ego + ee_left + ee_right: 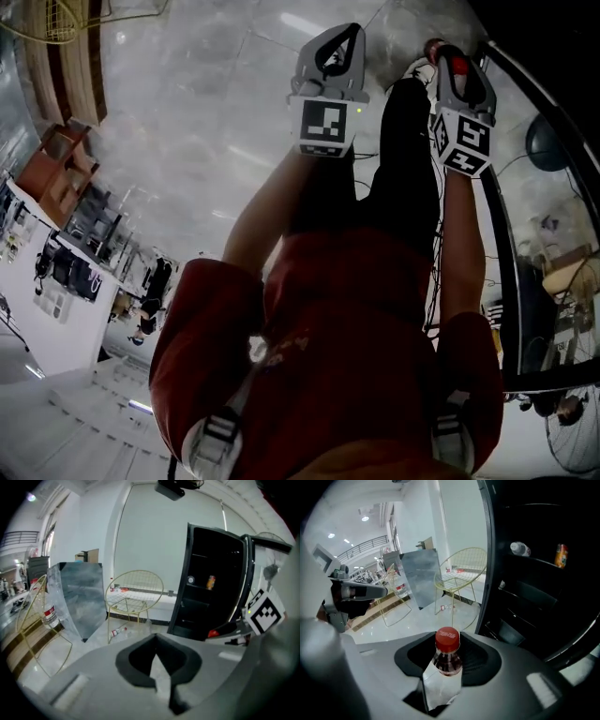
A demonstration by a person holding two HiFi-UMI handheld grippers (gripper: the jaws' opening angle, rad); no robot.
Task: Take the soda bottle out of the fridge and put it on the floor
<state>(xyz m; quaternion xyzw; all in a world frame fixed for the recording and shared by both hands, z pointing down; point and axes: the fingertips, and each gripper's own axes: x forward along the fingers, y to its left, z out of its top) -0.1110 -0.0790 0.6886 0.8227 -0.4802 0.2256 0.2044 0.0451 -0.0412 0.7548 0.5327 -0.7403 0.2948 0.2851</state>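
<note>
Closest to the head camera was the person's red top (356, 337), with both arms reaching down past it. Further down, the right gripper (452, 54) pinched the soda bottle (448, 663) between its jaws — the red cap (447, 639) poked up above them. The bottle was out of the fridge (534, 597), which stood open and black just to its right, with a small bottle (520, 549) and a can (561, 555) on a shelf inside. Beside it, the left gripper (347, 33) held nothing — its jaws were pressed together at the tips. Shiny pale floor (206, 122) lay below both grippers, and a yellow wire chair (136, 590) stood further off. Whether the bottle touched the floor could not be seen.
</note>
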